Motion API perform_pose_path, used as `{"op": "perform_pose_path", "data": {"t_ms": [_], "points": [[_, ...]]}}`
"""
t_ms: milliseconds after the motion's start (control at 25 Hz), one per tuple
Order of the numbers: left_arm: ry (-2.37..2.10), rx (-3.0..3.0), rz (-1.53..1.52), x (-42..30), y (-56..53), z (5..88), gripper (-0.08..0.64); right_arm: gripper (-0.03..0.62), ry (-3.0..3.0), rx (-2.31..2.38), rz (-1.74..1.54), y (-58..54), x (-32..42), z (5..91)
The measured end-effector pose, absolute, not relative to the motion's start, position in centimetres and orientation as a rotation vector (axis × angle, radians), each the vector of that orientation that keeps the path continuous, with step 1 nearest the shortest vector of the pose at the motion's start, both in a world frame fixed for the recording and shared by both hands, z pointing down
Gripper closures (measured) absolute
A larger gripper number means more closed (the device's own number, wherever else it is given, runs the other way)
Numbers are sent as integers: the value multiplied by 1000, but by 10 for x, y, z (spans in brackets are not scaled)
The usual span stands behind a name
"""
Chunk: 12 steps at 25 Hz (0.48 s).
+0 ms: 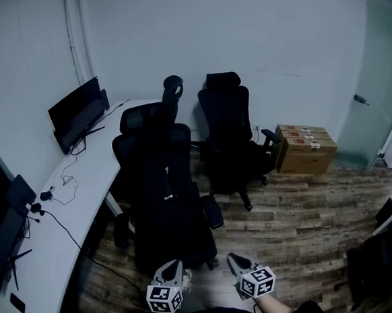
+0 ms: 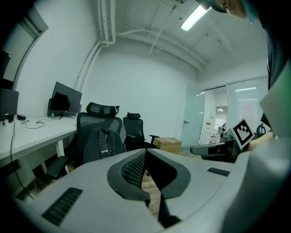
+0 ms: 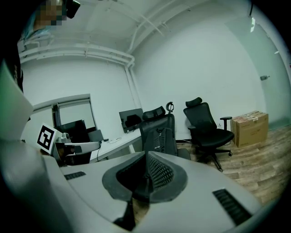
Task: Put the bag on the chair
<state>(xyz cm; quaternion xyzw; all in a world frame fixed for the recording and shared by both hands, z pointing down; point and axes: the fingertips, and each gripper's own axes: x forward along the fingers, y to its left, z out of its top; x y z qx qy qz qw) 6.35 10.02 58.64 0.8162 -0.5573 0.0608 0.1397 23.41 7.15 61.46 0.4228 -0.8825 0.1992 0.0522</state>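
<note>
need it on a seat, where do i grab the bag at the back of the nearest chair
Grip the bag at its top, where its two straps meet, coming from the near side. It seems to stand upright against the back of the chair with the straps facing us, so the top is free and narrow.

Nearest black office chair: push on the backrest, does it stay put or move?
Probably rolls: the nearest chair seems to stand on a castered base on smooth wood floor. A push high on its tall back would likely swivel or tilt it rather than move it straight. Looks too bulky and heavy to lift one-handed.
</note>
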Motion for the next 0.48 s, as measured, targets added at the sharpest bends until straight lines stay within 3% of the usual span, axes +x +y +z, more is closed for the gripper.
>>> {"op": "perform_pose_path", "data": {"t_ms": [480], "points": [[-1607,2355,177,57,105,587,540,541,-2679,1281,601,72,232,616]]}}
